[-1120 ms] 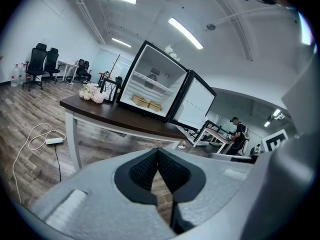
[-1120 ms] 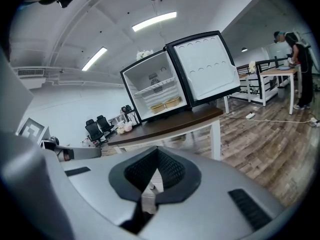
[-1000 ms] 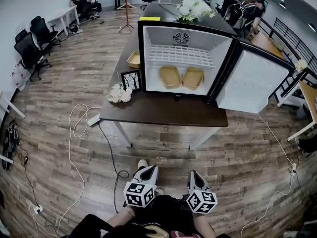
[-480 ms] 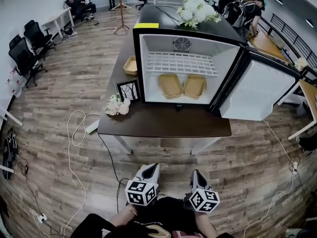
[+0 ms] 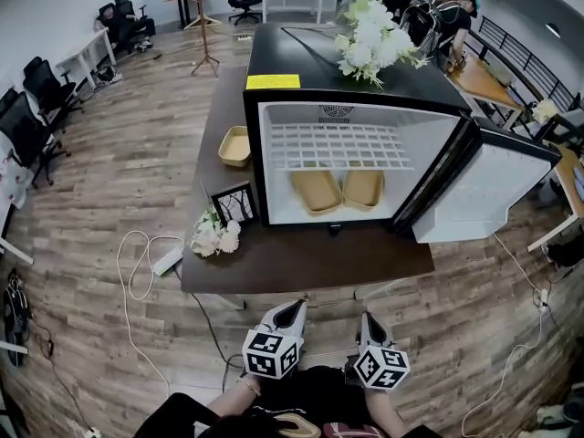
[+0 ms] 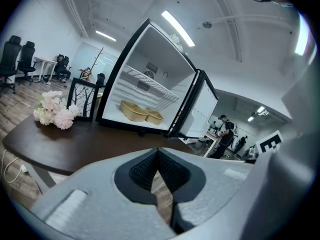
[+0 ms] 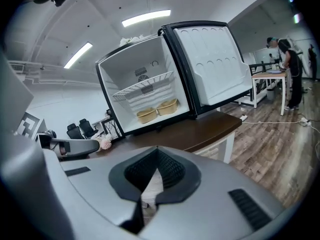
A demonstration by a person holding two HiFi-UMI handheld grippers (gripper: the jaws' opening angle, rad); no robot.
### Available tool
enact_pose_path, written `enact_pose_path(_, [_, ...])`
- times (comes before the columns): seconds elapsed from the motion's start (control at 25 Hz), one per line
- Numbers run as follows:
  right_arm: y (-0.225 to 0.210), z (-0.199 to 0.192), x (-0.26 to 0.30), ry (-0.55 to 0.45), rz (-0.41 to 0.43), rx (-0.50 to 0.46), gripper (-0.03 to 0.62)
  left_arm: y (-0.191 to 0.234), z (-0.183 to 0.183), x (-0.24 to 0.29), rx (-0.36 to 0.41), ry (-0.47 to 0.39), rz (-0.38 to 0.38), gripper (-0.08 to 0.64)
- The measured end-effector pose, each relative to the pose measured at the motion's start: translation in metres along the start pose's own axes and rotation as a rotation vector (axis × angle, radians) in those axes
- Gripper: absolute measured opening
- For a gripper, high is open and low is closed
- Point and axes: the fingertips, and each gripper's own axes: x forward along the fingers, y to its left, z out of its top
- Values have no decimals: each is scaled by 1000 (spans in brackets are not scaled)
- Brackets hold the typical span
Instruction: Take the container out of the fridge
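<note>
The left tool and right tool sit at the bottom centre of the head view, each with its jaws pressed together on nothing. Both are well apart from the fridge, which stands on the dark worktop mid-frame with its door swung wide to the right. 2 tan containers lie side by side on the fridge floor under the wire shelf: the left container and the right container. A 3rd tan tray rests on the worktop outside the fridge, at its left.

The step in hand looks like the approach. To do it well, part the jaws of 1 tool before it enters, come in low beneath the shelf and pinch the near rim of 1 container. The right tool suits the right container, so the arms need not cross. Then draw it straight out and level, clear of its neighbour and the door edge
</note>
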Motion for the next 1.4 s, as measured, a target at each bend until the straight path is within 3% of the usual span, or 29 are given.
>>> enact_pose_path(0.36, [21,18,47,-33,-60,26,6,45,37,32,23,19,-83,8])
enact_pose_path(0.8, [44,23,71,-30,-83,46,6,83,51,39,-3,43,-66,8])
enact_pose_path(1.0, [50,29,80,-19,-82,5,6,89,52,42,-7,54,-60,8])
enact_pose_path(1.4, [32,38,104,29,-106,11,6,101,56,49,-11,67,-12,8])
